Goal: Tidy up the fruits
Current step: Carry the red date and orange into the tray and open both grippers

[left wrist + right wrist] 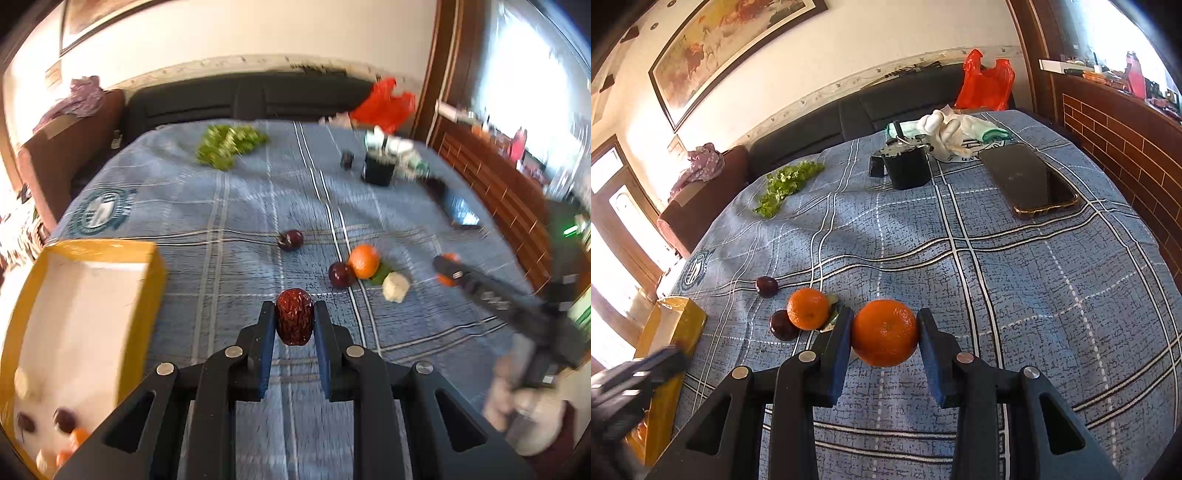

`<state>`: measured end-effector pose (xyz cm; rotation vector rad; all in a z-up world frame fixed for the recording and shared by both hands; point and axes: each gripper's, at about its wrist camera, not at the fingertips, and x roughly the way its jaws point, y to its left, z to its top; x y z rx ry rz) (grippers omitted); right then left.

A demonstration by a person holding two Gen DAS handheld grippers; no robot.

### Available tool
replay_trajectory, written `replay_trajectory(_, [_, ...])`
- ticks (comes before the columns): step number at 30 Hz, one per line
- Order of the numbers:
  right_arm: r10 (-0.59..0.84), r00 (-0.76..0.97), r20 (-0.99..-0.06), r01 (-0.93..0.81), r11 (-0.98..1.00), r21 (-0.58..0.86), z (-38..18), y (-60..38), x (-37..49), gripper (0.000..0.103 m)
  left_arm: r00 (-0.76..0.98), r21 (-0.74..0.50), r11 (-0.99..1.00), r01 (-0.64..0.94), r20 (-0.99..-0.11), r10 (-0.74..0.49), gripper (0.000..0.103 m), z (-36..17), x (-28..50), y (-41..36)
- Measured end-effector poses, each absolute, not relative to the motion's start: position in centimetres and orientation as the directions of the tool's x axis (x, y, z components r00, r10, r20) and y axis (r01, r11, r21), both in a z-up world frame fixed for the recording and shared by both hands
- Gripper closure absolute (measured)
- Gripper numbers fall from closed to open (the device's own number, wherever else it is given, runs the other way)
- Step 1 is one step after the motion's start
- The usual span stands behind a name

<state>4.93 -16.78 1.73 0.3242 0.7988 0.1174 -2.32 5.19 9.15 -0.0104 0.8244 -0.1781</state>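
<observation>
Partly done: several fruits already lie in the box (110, 254). A date (294, 317) is held in the left hand-held gripper (294, 325), an orange (884, 332) in the right hand-held gripper (885, 336). An orange, two plums (290, 240) and a white piece are left on the worktop (240, 206).

Right tongs (884, 330) clamp an orange (884, 332) above tablecloth (1015, 295)

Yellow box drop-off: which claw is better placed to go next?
Left. The left claw grips a red date with the yellow box right beside it; the right claw, holding an orange, sits farther away.
</observation>
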Motion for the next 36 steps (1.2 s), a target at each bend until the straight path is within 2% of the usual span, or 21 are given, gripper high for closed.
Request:
replay_trajectory(5, [0.221, 0.703, -0.676, -0.006, 0.952, 0.305, 1.9, -15.9, 4.4, 0.065, 0.716, -0.120, 0.991, 0.060, -0.686, -0.127, 0.083, 11.4, -5.8, 8.8])
replay_trajectory(11, [0.186, 0.712, -0.677, -0.030, 0.971, 0.235, 1.9, -14.1, 3.7, 0.065, 0.743, -0.127, 0.991, -0.042, -0.667, -0.053, 0.083, 12.6, -9.0, 12.7])
replay_trajectory(15, [0.197, 0.696, -0.690, -0.035, 0.970, 0.241, 1.5, -13.6, 3.7, 0.065, 0.771, -0.121, 0.989, -0.087, -0.637, -0.010, 0.083, 14.2, -11.6, 15.0])
replay_trajectory(17, [0.183, 0.709, -0.682, -0.037, 0.974, 0.222, 2.0, -13.2, 3.4, 0.065, 0.787, -0.101, 0.988, -0.116, -0.616, 0.029, 0.083, 15.0, -12.9, 16.5])
replay_trajectory(21, [0.189, 0.724, -0.663, -0.069, 0.977, 0.204, 3.8, -11.5, 2.4, 0.065, 0.799, -0.147, 0.974, -0.172, -0.600, 0.051, 0.083, 15.5, -14.1, 20.1])
replay_trajectory(29, [0.388, 0.691, -0.610, -0.281, 0.922, 0.268, 8.8, -4.5, -1.0, 0.064, 0.761, -0.146, 0.962, -0.230, -0.644, 0.084, 0.083, 14.2, -13.1, 25.4])
replay_trajectory(36, [0.621, 0.493, -0.610, -0.488, 0.777, 0.397, 9.6, 5.0, -1.6, 0.064, 0.722, -0.136, 0.952, -0.275, -0.683, 0.110, 0.083, 13.1, -9.9, 30.6])
